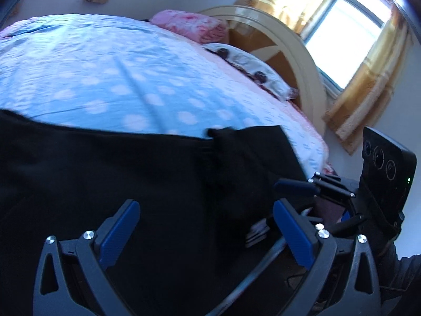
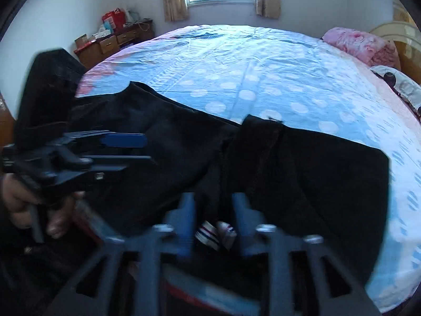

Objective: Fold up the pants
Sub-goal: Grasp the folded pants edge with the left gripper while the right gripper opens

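Black pants [image 2: 302, 173] lie across the near side of the bed, one part folded over toward the right and the legs [image 2: 158, 137] running left. In the left wrist view the pants [image 1: 118, 168] fill the lower half of the picture. My left gripper [image 1: 208, 226] hovers over them, open wide, with nothing between its blue pads [image 1: 121, 231]. A hand holds it at the left in the right wrist view, where the left gripper [image 2: 146, 149] is seen from the side. My right gripper [image 2: 213, 210], blurred, is open over the pants' near edge with nothing gripped; it sits at the right [image 1: 294, 186].
The bed has a blue dotted sheet [image 2: 263, 79]. A pink quilt [image 2: 360, 42] and a pillow [image 2: 405, 87] lie by the headboard [image 1: 297, 60]. A wooden dresser [image 2: 113, 42] with boxes stands at the far left corner. A striped item [image 2: 210, 234] shows below the bed's near edge.
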The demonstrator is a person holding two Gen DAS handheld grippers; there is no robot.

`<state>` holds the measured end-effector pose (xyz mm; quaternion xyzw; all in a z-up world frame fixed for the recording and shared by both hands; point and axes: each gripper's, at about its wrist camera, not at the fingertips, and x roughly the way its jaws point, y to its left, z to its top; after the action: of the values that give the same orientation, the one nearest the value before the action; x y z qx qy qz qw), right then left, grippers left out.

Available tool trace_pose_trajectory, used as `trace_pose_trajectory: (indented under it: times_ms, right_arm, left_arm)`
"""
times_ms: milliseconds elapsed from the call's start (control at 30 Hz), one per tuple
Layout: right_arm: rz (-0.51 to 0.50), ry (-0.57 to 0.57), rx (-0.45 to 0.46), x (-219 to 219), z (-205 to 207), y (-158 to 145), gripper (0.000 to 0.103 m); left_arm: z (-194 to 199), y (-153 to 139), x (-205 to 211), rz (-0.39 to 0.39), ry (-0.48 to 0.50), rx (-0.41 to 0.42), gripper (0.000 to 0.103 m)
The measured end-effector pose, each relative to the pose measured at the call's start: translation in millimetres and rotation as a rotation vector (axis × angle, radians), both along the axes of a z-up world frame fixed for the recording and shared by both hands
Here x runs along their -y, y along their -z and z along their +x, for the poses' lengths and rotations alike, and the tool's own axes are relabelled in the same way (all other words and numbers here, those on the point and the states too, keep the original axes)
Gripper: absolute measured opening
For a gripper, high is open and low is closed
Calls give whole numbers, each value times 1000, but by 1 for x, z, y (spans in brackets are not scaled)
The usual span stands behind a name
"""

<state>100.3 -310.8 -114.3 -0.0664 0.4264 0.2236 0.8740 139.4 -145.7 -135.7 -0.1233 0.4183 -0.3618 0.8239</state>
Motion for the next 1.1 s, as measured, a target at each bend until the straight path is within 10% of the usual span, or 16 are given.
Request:
trace_pose_trajectory:
  times_ms: [333, 467, 767, 1100]
  right_arm:
    - [186, 286, 48, 100, -21, -11, 56]
    - [213, 293, 72, 101, -17, -13, 56]
    - [251, 266, 132, 99, -29, -24, 56]
    - [145, 59, 80, 28, -25, 4, 56]
  left_arm:
    - [10, 5, 75, 97, 120, -8, 76]
    - [12, 6, 82, 197, 94, 30, 13]
    - [-16, -30, -1, 117, 6, 67, 13]
    - [-17, 24, -70, 119, -137, -79, 13]
